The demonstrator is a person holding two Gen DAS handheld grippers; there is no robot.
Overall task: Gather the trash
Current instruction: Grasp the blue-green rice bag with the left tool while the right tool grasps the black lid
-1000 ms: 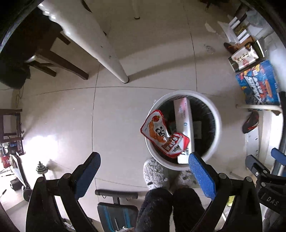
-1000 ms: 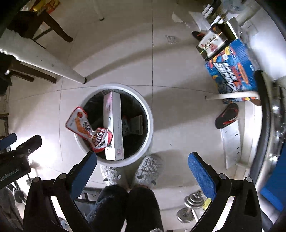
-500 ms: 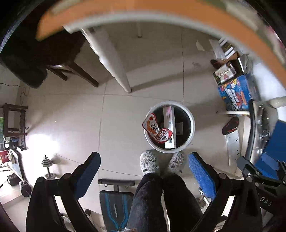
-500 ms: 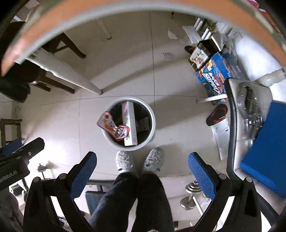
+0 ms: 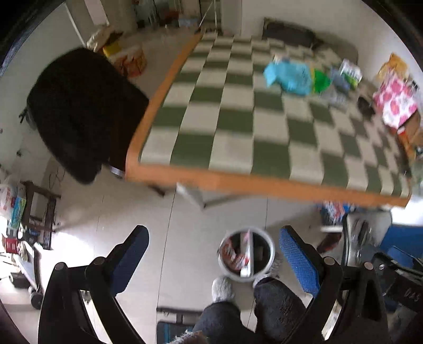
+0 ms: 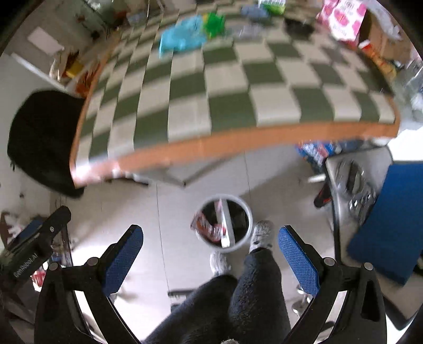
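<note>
Glossy tiled floor [image 5: 216,211], matt checkered tablecloth [image 5: 264,127], textured blue gripper pads [image 6: 298,259], fuzzy slippers [image 6: 260,235], shiny snack wrapper [image 6: 207,229]

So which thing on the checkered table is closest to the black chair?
The crumpled light-blue bag. The green wrapper and pink-spotted white box lie farther along, away from the black chair.

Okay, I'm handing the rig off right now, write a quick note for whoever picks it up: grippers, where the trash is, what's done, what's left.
Left gripper: open, empty. Right gripper: open, empty. Both are held above the floor, looking over the table edge.
Trash bin stands on the floor by the person's slippers; a red snack wrapper and a long white box are already in it.
Left: the checkered table holds a light blue bag and a green item near its far side, with more blurred items beside them. Probably the blue bag next.
</note>
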